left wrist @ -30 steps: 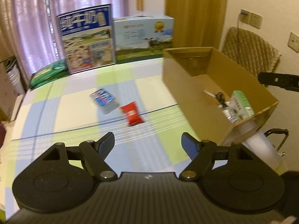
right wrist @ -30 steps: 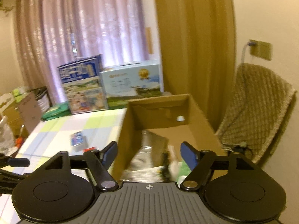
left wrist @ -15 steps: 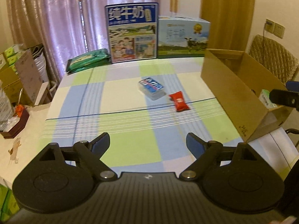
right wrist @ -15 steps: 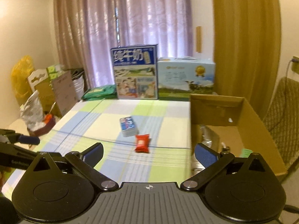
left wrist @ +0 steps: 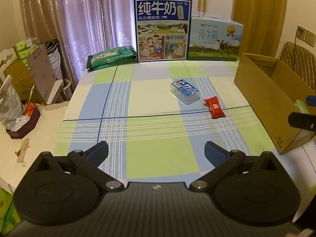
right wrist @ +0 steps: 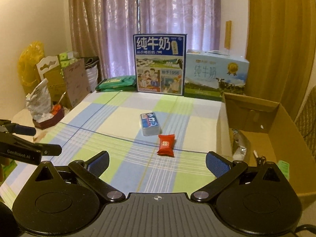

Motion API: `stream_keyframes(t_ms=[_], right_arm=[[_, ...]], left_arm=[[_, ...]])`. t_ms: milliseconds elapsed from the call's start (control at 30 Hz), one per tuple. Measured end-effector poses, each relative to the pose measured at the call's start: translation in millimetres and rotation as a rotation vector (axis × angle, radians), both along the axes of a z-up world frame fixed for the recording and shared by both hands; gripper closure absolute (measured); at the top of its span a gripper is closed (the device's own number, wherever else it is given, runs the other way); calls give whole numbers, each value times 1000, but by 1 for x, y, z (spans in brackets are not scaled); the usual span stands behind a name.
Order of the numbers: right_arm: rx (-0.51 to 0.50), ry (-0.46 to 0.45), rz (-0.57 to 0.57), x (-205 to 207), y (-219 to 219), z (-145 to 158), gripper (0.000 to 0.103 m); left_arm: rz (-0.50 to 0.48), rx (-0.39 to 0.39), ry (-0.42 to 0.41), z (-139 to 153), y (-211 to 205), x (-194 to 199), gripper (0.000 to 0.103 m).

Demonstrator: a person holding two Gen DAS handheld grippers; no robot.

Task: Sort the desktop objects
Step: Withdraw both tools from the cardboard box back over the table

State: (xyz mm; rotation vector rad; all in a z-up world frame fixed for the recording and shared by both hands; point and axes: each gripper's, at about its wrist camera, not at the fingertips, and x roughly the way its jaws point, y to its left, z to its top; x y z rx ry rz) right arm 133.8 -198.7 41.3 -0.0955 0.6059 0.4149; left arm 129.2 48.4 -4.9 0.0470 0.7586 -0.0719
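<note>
Purple curtains (left wrist: 83,19) hang behind the table, whose checked cloth (left wrist: 158,130) of green, blue and cream squares fills most of what both my cameras see. Off its left edge sits a jumble of cartons and bags, with a dark tray (left wrist: 23,122) holding an orange scrap. At the far left corner of the cloth lies a flat green packet (left wrist: 111,56). Next to it a tall blue milk carton box (left wrist: 163,29) stands upright against the curtain, and a pale blue milk box (left wrist: 215,39) stands just to its right.

My left gripper (left wrist: 156,152) hangs above the near part of the cloth with its blue-padded fingers spread wide and nothing between them. From the right wrist view I see it as a black bar at the left edge. Near the middle of the table, right of centre, lies a clear plastic case (left wrist: 185,91) with a blue label on top, and just beside it, nearer to me and to the right, lies a small red sachet (left wrist: 214,107). The two are close but apart.

My right gripper (right wrist: 157,163) is likewise wide apart and empty, pointing at the red sachet (right wrist: 166,145) from the near side. At the right edge of the table stands an open cardboard box (right wrist: 280,130); inside it I can make out silvery wrapping (right wrist: 240,144) and a few small items I cannot identify.
</note>
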Motion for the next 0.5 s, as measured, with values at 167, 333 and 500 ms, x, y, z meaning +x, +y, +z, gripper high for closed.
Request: stream_keyframes(t_ms=[167, 333, 500], right_arm=[[-2, 23, 13, 8, 7, -13, 2], [-5, 44, 26, 17, 13, -26, 2], [-22, 51, 33, 30, 21, -39, 2]], left_arm=[[-4, 3, 12, -6, 1, 9, 1], [-16, -5, 17, -12, -3, 21, 1], [-11, -21, 17, -22, -4, 41, 1]])
